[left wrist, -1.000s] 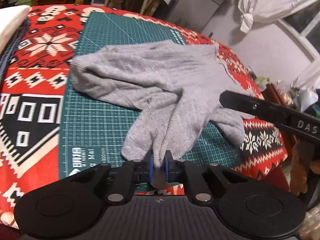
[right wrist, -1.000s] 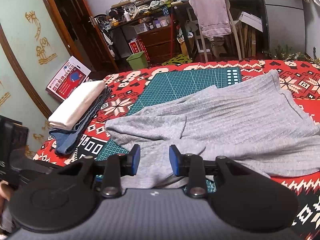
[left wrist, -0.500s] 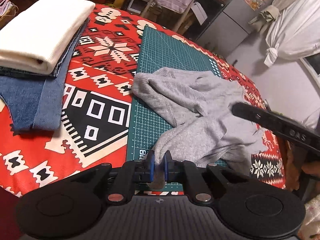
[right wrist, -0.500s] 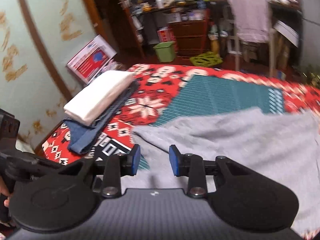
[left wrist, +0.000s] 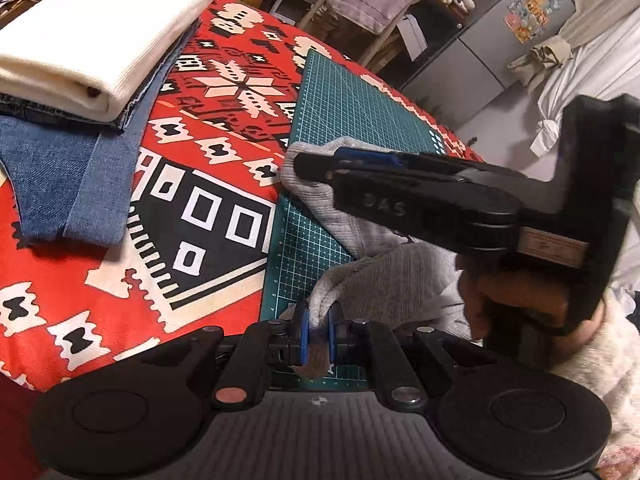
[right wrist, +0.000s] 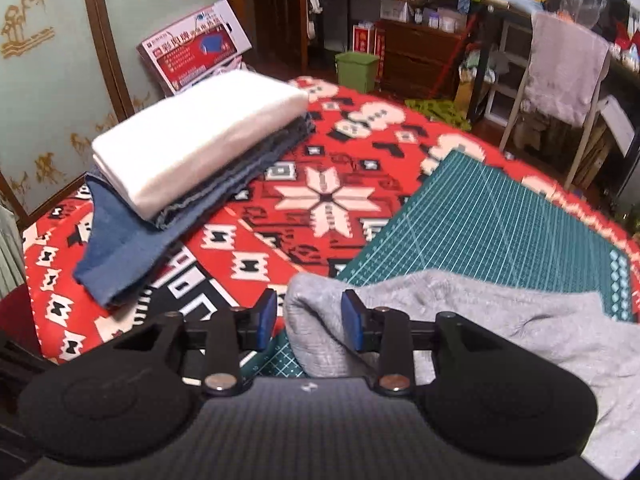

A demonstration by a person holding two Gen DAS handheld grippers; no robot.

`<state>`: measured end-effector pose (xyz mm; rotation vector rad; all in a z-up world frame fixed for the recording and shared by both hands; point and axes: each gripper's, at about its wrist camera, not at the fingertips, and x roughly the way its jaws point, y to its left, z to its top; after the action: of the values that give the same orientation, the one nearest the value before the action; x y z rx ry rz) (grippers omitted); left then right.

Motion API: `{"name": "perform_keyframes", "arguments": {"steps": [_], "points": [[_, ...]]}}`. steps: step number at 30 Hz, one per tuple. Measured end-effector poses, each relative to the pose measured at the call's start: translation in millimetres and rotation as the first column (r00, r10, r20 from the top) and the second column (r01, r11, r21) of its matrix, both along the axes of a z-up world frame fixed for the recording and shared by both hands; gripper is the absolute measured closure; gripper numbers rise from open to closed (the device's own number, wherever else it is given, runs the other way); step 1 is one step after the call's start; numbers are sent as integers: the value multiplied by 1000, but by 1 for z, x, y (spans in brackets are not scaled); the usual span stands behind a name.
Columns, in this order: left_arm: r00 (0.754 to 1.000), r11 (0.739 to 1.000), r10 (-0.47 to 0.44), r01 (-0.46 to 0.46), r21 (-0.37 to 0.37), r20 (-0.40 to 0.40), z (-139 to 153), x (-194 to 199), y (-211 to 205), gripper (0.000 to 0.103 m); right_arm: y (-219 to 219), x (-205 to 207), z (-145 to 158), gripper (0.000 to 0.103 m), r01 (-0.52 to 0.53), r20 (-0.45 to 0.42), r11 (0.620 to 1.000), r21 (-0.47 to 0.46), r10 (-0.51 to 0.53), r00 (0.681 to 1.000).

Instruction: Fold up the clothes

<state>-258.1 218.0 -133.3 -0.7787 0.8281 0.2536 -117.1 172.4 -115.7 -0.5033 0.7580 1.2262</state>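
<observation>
My left hand-held gripper (left wrist: 317,330) pinches a fold of the grey top (left wrist: 384,280); my right hand-held gripper (right wrist: 308,322) gapes wide around its cuff, not clamped.

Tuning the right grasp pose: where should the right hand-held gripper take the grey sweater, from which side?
Probably the rounded cuff end of the grey sweater, which already sits between the open pads of the right hand-held gripper. Come in low along the mat, end-on. The left hand-held gripper already pinches another fold.
</observation>
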Motion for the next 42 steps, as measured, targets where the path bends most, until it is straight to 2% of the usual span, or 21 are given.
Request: {"name": "perform_keyframes", "arguments": {"steps": [1, 2, 6, 10, 14, 18, 20, 22, 28, 34, 38, 42], "points": [[1000, 1000, 3, -3, -3, 1, -1, 0, 1, 94, -1, 4, -4, 92, 15, -18, 1000, -2, -15, 1000], [1000, 1000, 7, -7, -9, 1, -1, 0, 2, 94, -6, 10, -6, 95, 49, -43, 999, 12, -49, 998], [999, 999, 31, -30, -13, 27, 7, -1, 8, 94, -35, 34, 5, 97, 194, -142, 976, 97, -179, 974], [995, 998, 47, -50, 33, 84, 31, 2, 16, 95, -73, 55, 46, 97, 294, -148, 932, 213, -267, 952], [985, 991, 41, -61, 115, 169, 69, 14, 24, 95, -123, 77, 102, 97, 397, -148, 842, 364, -369, 918], [959, 976, 3, -65, 209, 282, 116, 26, 24, 95, -179, 93, 157, 97, 469, -167, 731, 495, -450, 877], [937, 969, -36, -52, 242, 348, 141, 33, 21, 95, -206, 96, 182, 97, 484, -165, 681, 550, -480, 862], [904, 960, -89, -34, 279, 417, 168, 40, 15, 95, -229, 95, 205, 97, 485, -150, 642, 594, -504, 850], [802, 923, -212, -24, 385, 559, 245, 48, -8, 95, -294, 72, 276, 97, 433, -81, 544, 718, -552, 830], [707, 903, -276, -42, 428, 651, 302, 39, -27, 95, -335, 41, 329, 97, 373, -40, 484, 792, -568, 822], [679, 897, -284, -61, 438, 677, 321, 24, -34, 95, -350, 23, 348, 97, 340, -28, 463, 819, -560, 828], [645, 908, -289, -49, 415, 707, 327, 8, -32, 95, -361, 12, 356, 97, 331, -48, 446, 832, -536, 843]]}}
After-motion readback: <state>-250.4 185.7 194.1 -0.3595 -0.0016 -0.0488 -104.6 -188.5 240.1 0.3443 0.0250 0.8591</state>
